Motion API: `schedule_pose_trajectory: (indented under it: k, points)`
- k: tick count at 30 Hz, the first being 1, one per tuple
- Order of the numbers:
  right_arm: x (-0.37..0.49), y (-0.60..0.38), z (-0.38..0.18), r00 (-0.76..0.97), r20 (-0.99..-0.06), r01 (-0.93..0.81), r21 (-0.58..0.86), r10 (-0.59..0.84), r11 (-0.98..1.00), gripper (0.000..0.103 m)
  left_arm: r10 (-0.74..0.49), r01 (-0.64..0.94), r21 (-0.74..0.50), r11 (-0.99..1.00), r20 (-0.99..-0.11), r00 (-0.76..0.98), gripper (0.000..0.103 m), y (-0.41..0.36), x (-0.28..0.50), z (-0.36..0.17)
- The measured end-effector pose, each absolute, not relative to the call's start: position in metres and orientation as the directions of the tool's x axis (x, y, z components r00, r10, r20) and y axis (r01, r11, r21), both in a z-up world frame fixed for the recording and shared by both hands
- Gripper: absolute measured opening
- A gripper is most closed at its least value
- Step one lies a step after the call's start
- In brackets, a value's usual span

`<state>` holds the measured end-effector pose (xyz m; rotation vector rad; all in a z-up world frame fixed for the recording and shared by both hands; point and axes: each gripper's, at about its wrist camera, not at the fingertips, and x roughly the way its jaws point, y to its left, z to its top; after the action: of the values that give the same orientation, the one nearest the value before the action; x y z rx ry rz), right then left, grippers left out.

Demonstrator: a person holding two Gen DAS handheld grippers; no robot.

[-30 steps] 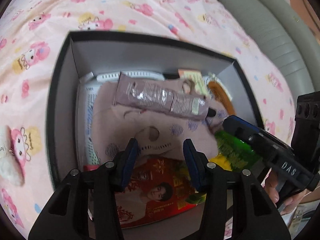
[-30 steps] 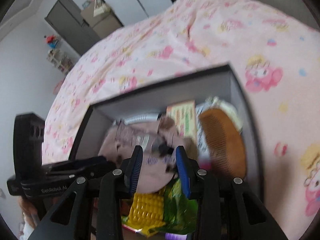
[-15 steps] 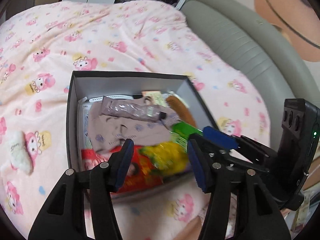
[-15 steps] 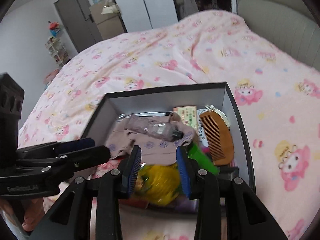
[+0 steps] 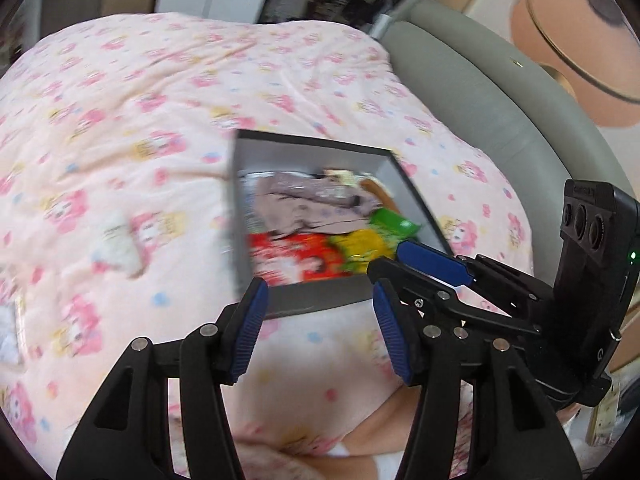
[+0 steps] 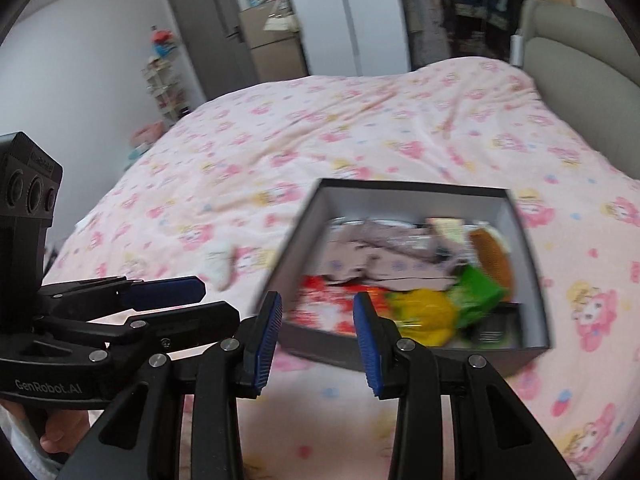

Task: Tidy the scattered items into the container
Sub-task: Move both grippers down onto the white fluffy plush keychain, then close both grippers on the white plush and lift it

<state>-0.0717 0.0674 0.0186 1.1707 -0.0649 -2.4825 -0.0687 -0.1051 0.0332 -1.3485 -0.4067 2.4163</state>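
Now | box (image 6: 524, 240): one | left hand-held gripper (image 5: 318, 330), right hand-held gripper (image 6: 318, 340): two, both parted, empty

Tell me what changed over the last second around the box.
Both grippers pulled up and back from over the box: the left gripper and right gripper, both empty, now hover over the quilt in front of it. The box contents look unchanged, and the small white item still lies outside.

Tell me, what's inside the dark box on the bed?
The box holds a mauve cloth, a wooden comb, a green-and-yellow packet and a red packet. Anything beneath them is covered.
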Motion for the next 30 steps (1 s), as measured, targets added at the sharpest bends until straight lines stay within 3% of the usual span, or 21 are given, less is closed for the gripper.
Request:
schedule_pose_trajectory:
  k: [7,16,22,25,27,29,30]
  points:
    - [-0.093,-0.020,-0.004,-0.417,-0.754,0.449,0.316,-0.508,-0.836,0.033,0.336,0.140,-0.453,-0.881,-0.805,-0.490,0.055,-0.210,-0.072,-0.003]
    - [-0.151,-0.105,-0.087,-0.257,-0.865,0.422,0.299,-0.430,-0.856,0.033,0.324,0.480,-0.524,-0.704,-0.838,-0.439,0.055,-0.287,-0.122,-0.105]
    - [-0.185,-0.127,-0.128,-0.222,-0.901,0.401,0.264,-0.372,-0.877,0.040,0.346,0.539,-0.510,-0.670,-0.858,-0.381,0.055,-0.302,-0.155,-0.145]
    - [-0.196,-0.135,-0.139,-0.218,-0.901,0.407,0.266,-0.376,-0.874,0.050,0.356,0.531,-0.509,-0.677,-0.858,-0.370,0.057,-0.303,-0.167,-0.153]
    - [-0.203,-0.144,-0.151,-0.200,-0.904,0.418,0.271,-0.378,-0.867,0.052,0.414,0.519,-0.533,-0.668,-0.846,-0.336,0.059,-0.301,-0.176,-0.168]
    - [-0.209,-0.150,-0.163,-0.173,-0.907,0.421,0.284,-0.384,-0.861,0.052,0.460,0.516,-0.558,-0.650,-0.829,-0.318,0.055,-0.297,-0.178,-0.177]
    - [-0.209,-0.151,-0.166,-0.166,-0.901,0.426,0.300,-0.400,-0.853,0.051,0.477,0.499,-0.574,-0.650,-0.819,-0.320,0.041,-0.295,-0.178,-0.178]
